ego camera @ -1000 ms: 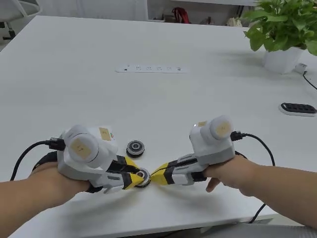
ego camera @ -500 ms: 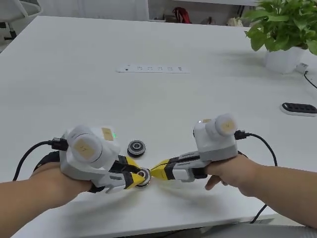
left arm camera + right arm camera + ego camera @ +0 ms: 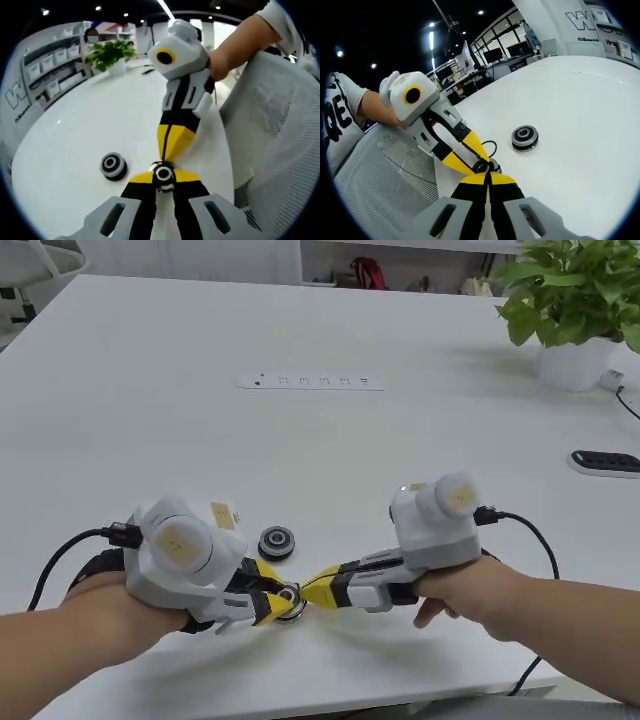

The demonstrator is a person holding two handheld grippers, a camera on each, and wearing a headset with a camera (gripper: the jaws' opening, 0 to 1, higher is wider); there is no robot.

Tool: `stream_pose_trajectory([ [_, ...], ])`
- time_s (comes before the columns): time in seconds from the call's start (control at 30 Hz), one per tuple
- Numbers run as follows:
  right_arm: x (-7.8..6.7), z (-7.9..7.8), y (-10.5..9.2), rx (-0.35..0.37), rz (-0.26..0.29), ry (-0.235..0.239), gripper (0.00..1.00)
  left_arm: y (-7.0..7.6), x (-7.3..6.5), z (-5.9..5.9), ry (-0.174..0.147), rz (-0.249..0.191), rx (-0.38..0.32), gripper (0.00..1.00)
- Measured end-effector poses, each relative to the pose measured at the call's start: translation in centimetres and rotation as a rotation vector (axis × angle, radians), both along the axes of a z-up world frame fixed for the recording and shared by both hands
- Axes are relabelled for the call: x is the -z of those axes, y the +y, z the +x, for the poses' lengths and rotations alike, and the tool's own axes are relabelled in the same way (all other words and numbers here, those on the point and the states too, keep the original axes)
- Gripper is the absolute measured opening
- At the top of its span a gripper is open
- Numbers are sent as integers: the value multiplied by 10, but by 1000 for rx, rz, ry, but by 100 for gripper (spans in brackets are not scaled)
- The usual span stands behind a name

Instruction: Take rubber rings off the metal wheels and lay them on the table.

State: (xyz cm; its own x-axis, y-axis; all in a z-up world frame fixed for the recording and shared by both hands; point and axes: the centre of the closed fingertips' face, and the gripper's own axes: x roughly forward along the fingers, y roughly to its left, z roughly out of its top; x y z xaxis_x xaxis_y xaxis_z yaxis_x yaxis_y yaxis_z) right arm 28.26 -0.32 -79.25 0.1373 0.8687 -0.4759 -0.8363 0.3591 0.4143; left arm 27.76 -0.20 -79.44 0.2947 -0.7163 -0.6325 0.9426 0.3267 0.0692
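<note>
Two metal wheels are sitting toward the near edge of the table (image 3: 330, 450). The held wheel (image 3: 163, 174) is being gripped by the left gripper (image 3: 164, 177), one yellow tip pressing on each side of it. The jaws are standing only as far apart as the wheel is wide. Whether this wheel is touching the tabletop cannot be told.

The right gripper (image 3: 489, 175) is pointing at the same wheel from the opposite side. Its two jaws are lying together with no visible gap, and the tips are meeting the wheel's edge. In the right gripper view a thin dark loop (image 3: 491, 146) is standing up just beyond the wheel. Whether it is a rubber ring, and whether the right jaws are pinching anything, cannot be told.

The second wheel (image 3: 277, 541) is lying flat on the table just beyond the two grippers. It is apart from both and is showing a dark outer band.

A hand is holding each gripper, and a black cable is trailing from each. Farther out, a white power strip (image 3: 310, 382) is lying across the middle of the table. A black power strip (image 3: 605, 462) is sitting at the right edge, and a potted plant (image 3: 575, 300) is standing at the far right corner. A mesh chair back (image 3: 270, 140) is showing beside the table in the left gripper view.
</note>
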Motion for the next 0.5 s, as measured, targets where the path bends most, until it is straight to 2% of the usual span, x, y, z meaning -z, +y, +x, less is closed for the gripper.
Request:
stream_pose_trajectory([
  [0.5,-2,-6,5,-24,6,-5,0,0,0,-1,0,1,8,12],
])
